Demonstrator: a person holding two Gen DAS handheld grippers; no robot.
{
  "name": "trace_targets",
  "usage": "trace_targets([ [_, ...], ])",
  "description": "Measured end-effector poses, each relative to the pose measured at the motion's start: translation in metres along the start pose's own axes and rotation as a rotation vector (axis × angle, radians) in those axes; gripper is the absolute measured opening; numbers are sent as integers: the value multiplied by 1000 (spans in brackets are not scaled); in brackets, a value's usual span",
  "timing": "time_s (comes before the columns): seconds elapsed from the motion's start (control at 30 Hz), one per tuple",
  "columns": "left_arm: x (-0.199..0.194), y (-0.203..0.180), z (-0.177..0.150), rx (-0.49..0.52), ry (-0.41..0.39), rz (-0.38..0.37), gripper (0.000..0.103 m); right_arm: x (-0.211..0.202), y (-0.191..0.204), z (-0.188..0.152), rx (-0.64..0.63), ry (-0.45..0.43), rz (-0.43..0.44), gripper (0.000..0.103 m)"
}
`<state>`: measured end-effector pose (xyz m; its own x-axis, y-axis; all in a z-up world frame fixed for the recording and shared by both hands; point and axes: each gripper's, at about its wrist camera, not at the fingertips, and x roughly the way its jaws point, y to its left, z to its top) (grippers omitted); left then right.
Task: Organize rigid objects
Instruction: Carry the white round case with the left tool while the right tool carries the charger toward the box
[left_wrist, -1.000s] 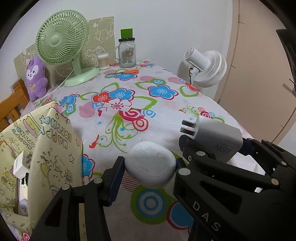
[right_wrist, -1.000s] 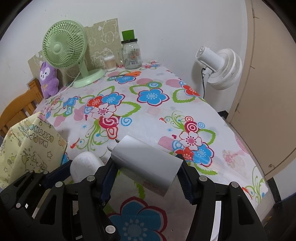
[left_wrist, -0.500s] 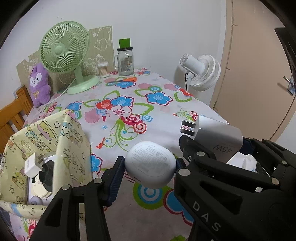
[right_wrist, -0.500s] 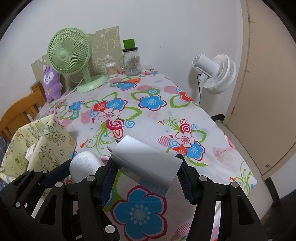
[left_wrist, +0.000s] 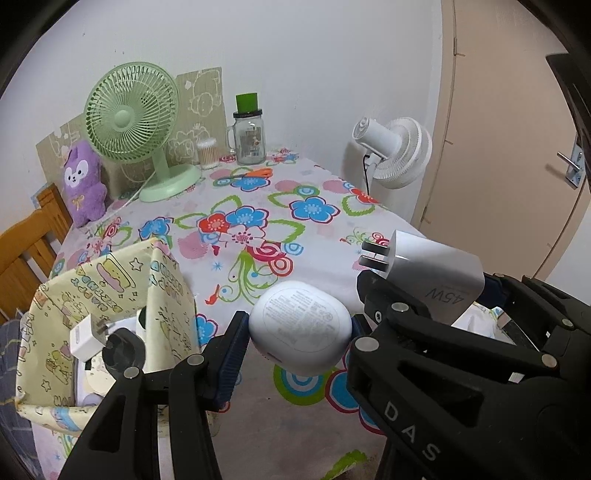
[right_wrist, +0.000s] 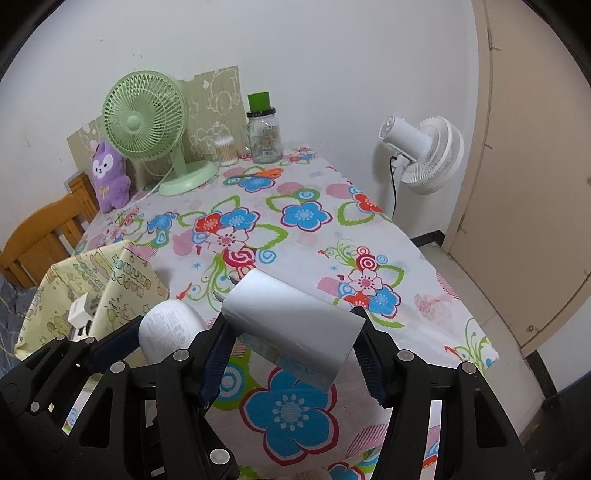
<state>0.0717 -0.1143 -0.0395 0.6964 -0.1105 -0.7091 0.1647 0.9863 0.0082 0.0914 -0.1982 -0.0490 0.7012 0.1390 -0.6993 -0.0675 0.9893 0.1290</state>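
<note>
Above the floral table (left_wrist: 317, 229), left gripper (left_wrist: 295, 332) clamps white case (left_wrist: 299, 328), right gripper (right_wrist: 291, 332) grips charger (right_wrist: 291, 325); yellow bag (left_wrist: 166, 291) sits left

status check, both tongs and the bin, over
Left tongs shut on white earbud case. Right tongs shut on 45W charger. Both held above the tablecloth. Yellow fabric bin open at left, path unobstructed.

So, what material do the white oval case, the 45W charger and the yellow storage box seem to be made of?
White oval case: likely matte plastic; smooth shell with fine printed text.
45W charger: probably hard plastic with a soft sheen; flat faces, two metal prongs.
Yellow storage box: apparently coated fabric or thin sheet; its printed walls sag and crease.
</note>
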Motion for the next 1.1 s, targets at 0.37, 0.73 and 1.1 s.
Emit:
trace_targets([
  [0.37,-17,7,5,6,-19,-1,57,-16,11,9,-7,-16,1,65],
  [0.73,-28,26,12,0,-19,6,57,-23,33,18,-29,-18,17,65],
  [1.1,-32,50,12,-17,-21,12,57,-23,57,23,-55,-19,25,64],
])
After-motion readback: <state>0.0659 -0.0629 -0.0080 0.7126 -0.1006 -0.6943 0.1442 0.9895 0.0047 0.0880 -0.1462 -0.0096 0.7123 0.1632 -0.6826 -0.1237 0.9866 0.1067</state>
